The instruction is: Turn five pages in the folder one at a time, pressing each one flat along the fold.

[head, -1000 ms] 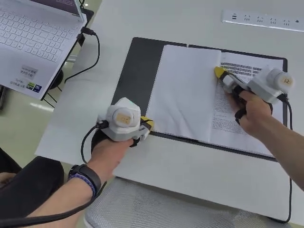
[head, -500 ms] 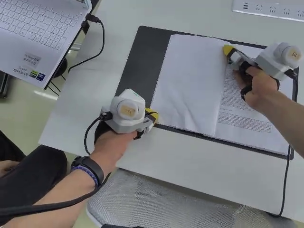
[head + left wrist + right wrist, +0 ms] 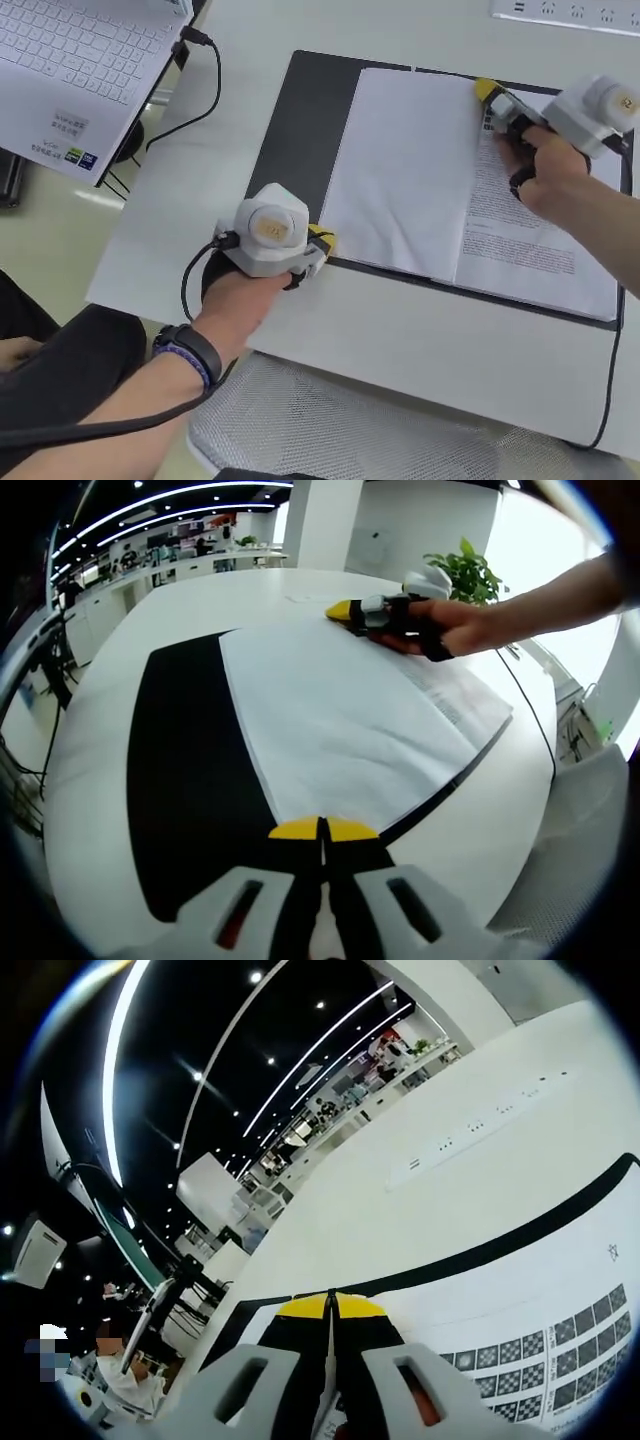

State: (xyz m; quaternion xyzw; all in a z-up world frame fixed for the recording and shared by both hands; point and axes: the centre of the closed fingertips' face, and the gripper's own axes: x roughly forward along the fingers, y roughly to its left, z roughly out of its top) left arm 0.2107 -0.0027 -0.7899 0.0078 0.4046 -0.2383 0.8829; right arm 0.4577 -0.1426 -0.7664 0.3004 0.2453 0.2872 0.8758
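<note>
The black folder (image 3: 295,130) lies open, with a blank white page (image 3: 405,170) left of the fold and a printed page (image 3: 520,230) right of it. My right gripper (image 3: 487,91) is shut, its yellow tips resting on the paper at the far end of the fold. In the right gripper view the shut tips (image 3: 330,1306) sit beside the printed page (image 3: 540,1345), close to the folder's top edge (image 3: 520,1235). My left gripper (image 3: 320,241) is shut and rests on the folder's near edge. In its own view the tips (image 3: 322,829) touch the black cover (image 3: 180,770) beside the blank page's corner (image 3: 340,710).
A white laptop (image 3: 70,70) sits at the far left, with a black cable (image 3: 205,80) running off the table's edge. At the back right lies a white power strip (image 3: 565,15). The back of a grey mesh chair (image 3: 330,420) is below the table's near edge.
My right gripper has slid along the fold from partway down the page to its far end. The left gripper has stayed at the folder's near edge. The head camera has shifted.
</note>
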